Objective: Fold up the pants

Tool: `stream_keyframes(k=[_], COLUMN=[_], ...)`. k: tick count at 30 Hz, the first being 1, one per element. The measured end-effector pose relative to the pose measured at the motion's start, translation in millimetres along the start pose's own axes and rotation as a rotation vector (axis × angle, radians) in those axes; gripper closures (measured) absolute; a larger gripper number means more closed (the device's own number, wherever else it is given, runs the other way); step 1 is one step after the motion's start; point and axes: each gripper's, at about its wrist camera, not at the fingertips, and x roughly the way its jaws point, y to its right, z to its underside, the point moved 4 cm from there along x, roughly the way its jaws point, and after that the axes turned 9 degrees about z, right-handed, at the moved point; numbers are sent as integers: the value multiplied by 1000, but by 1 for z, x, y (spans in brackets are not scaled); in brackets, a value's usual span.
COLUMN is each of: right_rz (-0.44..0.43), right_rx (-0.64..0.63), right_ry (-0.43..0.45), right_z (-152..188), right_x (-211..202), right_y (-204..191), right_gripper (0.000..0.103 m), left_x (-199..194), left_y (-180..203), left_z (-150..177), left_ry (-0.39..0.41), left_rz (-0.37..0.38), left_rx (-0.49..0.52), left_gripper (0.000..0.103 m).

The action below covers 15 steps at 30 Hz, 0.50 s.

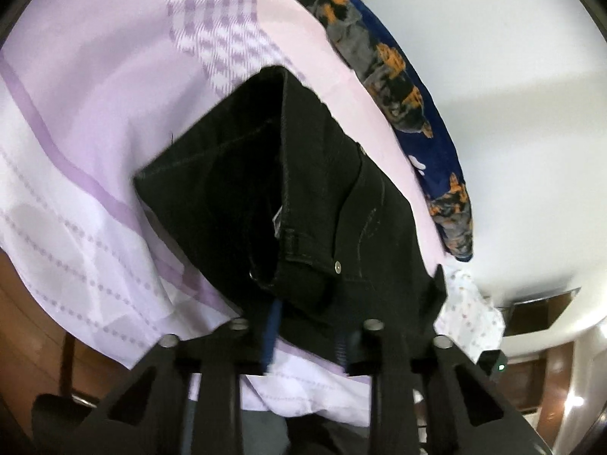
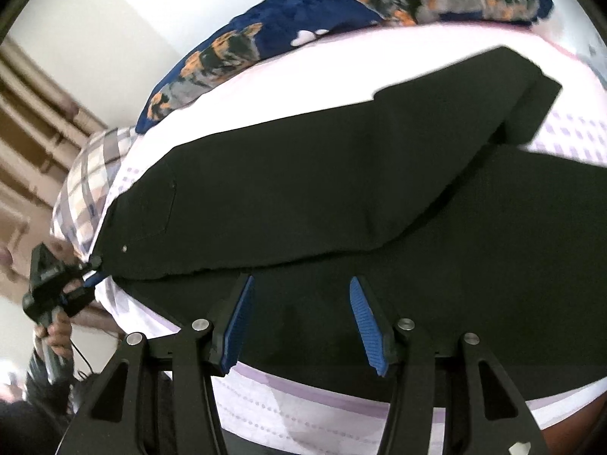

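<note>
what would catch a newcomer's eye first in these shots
The black pants dominate, spread across the pale purple sheet, their waist end pinched by the left gripper. The right gripper hangs open over the dark cloth. Behind, a navy blanket with orange patches lies along the bed's far edge.

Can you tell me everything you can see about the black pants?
The black pants look like dark denim with stitched seams, a belt loop and a metal rivet. They lie on the purple-patterned sheet, one leg folded over the other. The left gripper pinches the waistband; the right gripper hangs open over the fabric.
</note>
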Motion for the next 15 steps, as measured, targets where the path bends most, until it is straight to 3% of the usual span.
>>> stream_keyframes(k=[3, 8, 15], right_rz=[4, 11, -5], right_rx=[58, 169, 339], right_ry=[-4, 20, 83], right_z=[0, -11, -36], right_x=[5, 4, -2], right_y=[11, 36, 77], right_gripper=[53, 52, 52], left_x=[-6, -14, -12], left_y=[12, 27, 20], left_z=[-4, -15, -20], left_ry=[33, 53, 53], left_rz=[-32, -22, -34], left_rx=[56, 90, 50], left_gripper=[86, 86, 86])
